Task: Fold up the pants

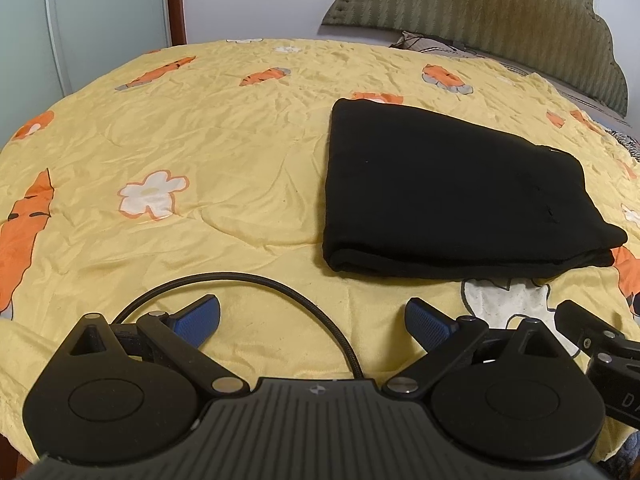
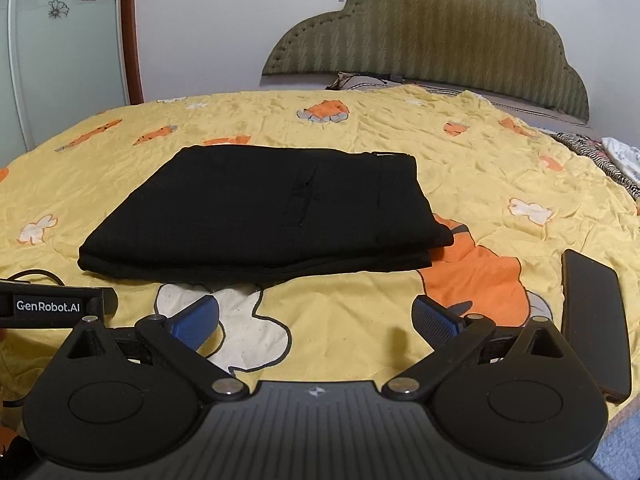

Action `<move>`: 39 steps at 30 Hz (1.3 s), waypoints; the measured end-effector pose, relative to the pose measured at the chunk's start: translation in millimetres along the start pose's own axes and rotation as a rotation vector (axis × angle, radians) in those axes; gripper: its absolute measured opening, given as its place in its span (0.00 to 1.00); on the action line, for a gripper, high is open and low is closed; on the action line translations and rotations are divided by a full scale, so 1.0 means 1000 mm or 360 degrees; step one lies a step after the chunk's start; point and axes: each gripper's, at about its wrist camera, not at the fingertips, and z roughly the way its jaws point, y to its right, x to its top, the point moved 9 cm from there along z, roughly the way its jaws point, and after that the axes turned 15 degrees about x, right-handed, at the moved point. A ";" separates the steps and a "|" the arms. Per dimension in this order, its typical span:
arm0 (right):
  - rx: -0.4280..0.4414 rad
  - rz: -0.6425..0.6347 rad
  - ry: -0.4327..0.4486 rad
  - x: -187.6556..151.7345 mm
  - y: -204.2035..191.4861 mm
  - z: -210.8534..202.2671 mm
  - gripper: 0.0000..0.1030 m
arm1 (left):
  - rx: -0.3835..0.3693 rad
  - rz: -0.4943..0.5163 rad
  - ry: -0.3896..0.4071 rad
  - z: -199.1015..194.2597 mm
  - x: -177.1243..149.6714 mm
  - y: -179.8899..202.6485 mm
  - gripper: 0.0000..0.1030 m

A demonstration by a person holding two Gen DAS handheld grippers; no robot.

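On the yellow bedspread [image 1: 240, 152] with its orange carrot and white flower prints lie the black pants [image 1: 448, 192], folded into a flat, thick rectangle of several layers. They rest on the cover by themselves; neither gripper touches them.

Seen from the left wrist camera, the pants are ahead and to the right of the left gripper [image 1: 313, 322]. Its two fingers with blue pads [image 1: 426, 322] stand wide apart and hold nothing; only the bedspread is between them. A black cable [image 1: 280, 286] curves over the cover in front of this gripper, between it and the near edge of the pants. At the right border of this view a part of the right gripper's black body is visible.

Seen from the right wrist camera, the pants [image 2: 264, 212] are straight ahead and a little to the left of the right gripper [image 2: 316, 322]. Its fingers are also spread wide, with nothing between them. The stacked edges of the folded cloth face this camera. A dark phone [image 2: 596, 320] lies flat on the bedspread just beside the right finger, well apart from the pants. At the left border a black part with the label "GenRobot.AI" [image 2: 48, 306] shows.

Behind the bed stands an olive padded headboard [image 2: 440, 36], and a pillow [image 2: 360, 82] lies at its foot.
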 end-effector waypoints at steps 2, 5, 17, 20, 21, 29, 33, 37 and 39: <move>0.0024 0.0007 -0.0016 -0.001 -0.001 0.002 1.00 | -0.0001 0.0014 -0.0001 -0.001 0.000 0.001 0.97; 0.0037 0.0010 -0.0009 -0.001 -0.003 0.002 1.00 | 0.0003 0.0030 0.0003 -0.002 0.000 0.002 0.97; 0.0045 0.0008 0.0004 -0.001 -0.003 0.002 1.00 | 0.0009 0.0019 -0.0006 0.000 -0.001 0.001 0.97; 0.0046 0.0004 0.0002 -0.002 -0.005 0.002 1.00 | 0.0009 0.0018 -0.0006 -0.001 -0.001 0.001 0.97; 0.0047 0.0004 0.0002 -0.002 -0.005 0.002 1.00 | 0.0009 0.0018 -0.0006 -0.001 -0.001 0.001 0.97; 0.0058 -0.0025 -0.0014 -0.004 -0.009 0.004 1.00 | 0.0009 0.0019 -0.0007 -0.001 -0.001 0.001 0.97; 0.0061 -0.0037 -0.0014 -0.004 -0.010 0.003 1.00 | 0.0008 0.0021 -0.0006 0.000 -0.001 0.000 0.97; 0.0062 -0.0035 -0.0013 -0.005 -0.011 0.003 1.00 | 0.0008 0.0020 -0.0007 0.000 -0.001 0.000 0.97; 0.0061 -0.0035 -0.0015 -0.005 -0.011 0.003 1.00 | 0.0009 0.0021 -0.0007 0.001 -0.001 0.000 0.97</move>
